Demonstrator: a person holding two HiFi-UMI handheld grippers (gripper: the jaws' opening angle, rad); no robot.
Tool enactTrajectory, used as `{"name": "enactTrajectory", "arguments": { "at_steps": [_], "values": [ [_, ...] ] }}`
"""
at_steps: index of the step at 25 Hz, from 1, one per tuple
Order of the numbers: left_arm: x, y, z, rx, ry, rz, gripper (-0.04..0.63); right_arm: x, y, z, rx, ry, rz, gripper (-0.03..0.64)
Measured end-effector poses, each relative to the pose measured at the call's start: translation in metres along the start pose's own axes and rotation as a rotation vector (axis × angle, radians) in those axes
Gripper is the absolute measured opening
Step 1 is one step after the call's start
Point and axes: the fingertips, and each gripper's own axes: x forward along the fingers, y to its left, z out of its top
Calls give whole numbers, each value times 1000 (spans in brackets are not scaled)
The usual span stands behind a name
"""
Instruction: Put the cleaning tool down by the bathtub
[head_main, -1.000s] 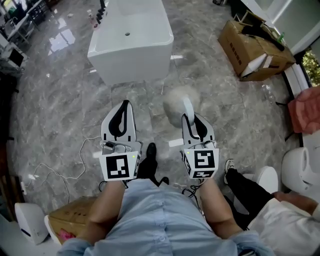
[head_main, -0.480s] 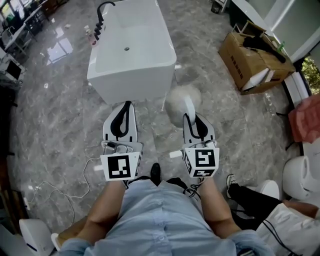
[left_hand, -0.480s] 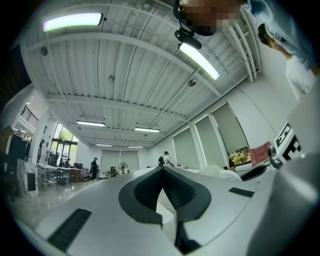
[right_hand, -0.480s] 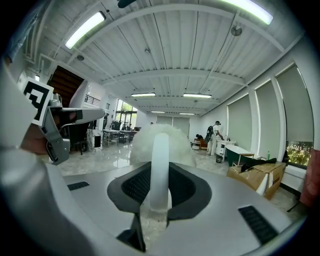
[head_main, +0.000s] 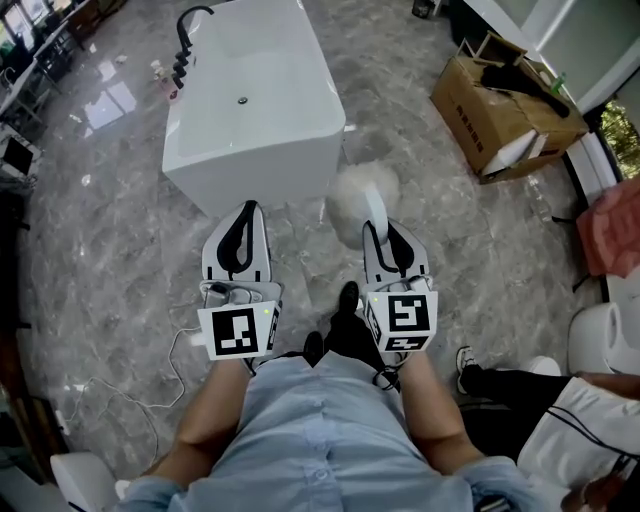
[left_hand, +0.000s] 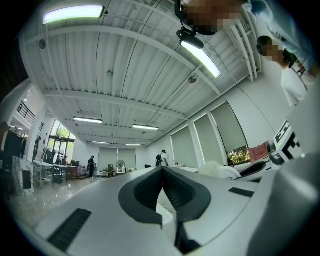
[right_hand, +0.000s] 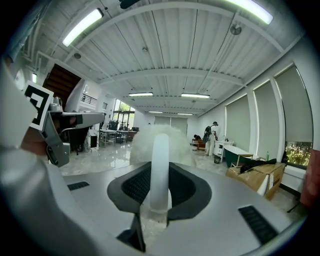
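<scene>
The left gripper (head_main: 247, 212), jaws together and empty, hangs at 6 o'clock of the bathtub (head_main: 250, 170) and is best held aside. The right gripper (head_main: 379, 233) is clamped on the handle of the fluffy duster (head_main: 355, 190), whose head floats off the tub's 5 o'clock corner. Lower it gently onto the floor (head_main: 430, 230) just beside the tub wall, then release.

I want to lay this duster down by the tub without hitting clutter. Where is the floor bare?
Bare floor lies between the bathtub and the cardboard box, and along the tub's left side. Crowded: small items by the faucet, and a cable at lower left.
</scene>
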Motion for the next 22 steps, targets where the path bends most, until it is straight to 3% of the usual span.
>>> {"name": "enactTrajectory", "arguments": {
  "at_steps": [10,22],
  "values": [
    [84,-13,-35,2,66,3,14,70,-54,-10,13,39,32,95],
    [209,-9,-54,47,115,77,14,185,-129,1,31,50,123,95]
  ]
}}
